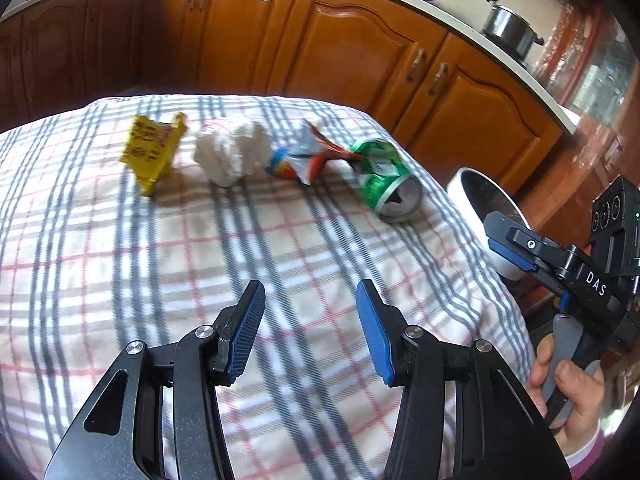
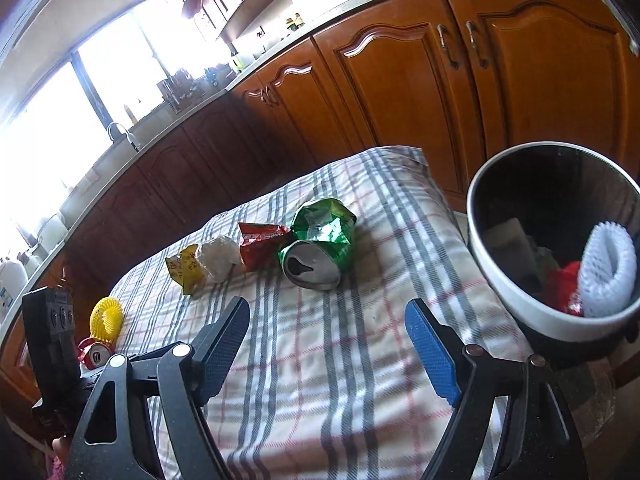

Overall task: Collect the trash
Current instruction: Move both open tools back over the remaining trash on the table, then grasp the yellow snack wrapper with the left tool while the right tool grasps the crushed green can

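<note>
Trash lies in a row on the plaid tablecloth [image 1: 160,260]: a yellow wrapper [image 1: 154,152], crumpled white paper [image 1: 230,152], a red and blue snack wrapper [image 1: 304,156] and a crushed green can [image 1: 382,180]. My left gripper [image 1: 310,286] hovers open over bare cloth, short of the row. My right gripper [image 2: 326,306] is open and empty, just before the green can [image 2: 320,244]. The white-rimmed bin [image 2: 532,312] stands off the table's right edge, holding a white foam net [image 2: 608,272] and red scraps. A yellow foam net [image 2: 106,316] and a red can [image 2: 94,354] lie far left.
Brown wooden cabinets [image 1: 340,52] under a pale counter run behind the table, with a steel pot [image 1: 510,28] on top. A hand [image 1: 568,396] grips the right gripper's handle beside the table's right edge. The left gripper's body [image 2: 48,336] fills the right wrist view's left side.
</note>
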A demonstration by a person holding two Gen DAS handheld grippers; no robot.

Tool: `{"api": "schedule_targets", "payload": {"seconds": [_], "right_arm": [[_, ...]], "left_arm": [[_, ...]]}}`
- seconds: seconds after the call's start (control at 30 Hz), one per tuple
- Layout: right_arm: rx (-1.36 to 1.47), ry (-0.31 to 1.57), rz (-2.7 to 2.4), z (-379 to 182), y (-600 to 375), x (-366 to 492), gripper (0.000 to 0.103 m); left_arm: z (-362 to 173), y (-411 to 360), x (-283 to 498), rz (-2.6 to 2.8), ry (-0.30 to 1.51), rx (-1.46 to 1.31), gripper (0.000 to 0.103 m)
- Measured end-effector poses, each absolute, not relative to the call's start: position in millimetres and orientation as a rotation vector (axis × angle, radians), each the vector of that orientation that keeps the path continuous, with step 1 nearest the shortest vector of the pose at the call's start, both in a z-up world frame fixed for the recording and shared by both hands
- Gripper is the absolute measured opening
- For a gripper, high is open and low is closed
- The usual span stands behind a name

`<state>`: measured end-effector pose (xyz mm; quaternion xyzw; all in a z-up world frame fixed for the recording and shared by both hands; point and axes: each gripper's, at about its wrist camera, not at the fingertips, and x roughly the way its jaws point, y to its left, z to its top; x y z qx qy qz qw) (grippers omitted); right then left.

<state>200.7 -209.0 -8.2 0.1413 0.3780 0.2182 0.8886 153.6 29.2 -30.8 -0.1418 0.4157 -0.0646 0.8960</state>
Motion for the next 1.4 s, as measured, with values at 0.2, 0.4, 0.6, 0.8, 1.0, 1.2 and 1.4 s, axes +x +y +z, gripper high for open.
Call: {"api": "schedule_targets", "payload": {"seconds": [0.2,0.4,0.6,0.8,1.0,1.2,1.4], "right_arm": [[0.295,0.793,0.455,-11,-203,221,0.079],[0.314,0.811,0.456,-14,-201,250,0.077],[0.325,0.833,0.466,-21,-193,283,0.074],[0.338,0.903,0.473,-40,-183,309,0.069],[0.337,0.951,0.507,-50,-175,311,0.028],[0.322,0.908,0.514,-37,-181,284,0.027],[0.349,0.868,0.511,-27,-199,254,0.027]], "left_arm": [[-25,58,165,-0.055,0.832,-0.287,0.048],[-20,93,190,0.049,0.801,-0.276,0.06],[-25,118,226,0.109,0.801,-0.257,0.063],[-37,120,246,0.102,0.826,-0.23,0.062],[-46,114,245,0.093,0.857,-0.204,0.021],[-36,107,218,0.052,0.832,-0.234,0.012],[-20,84,180,-0.031,0.803,-0.264,0.011]]}}
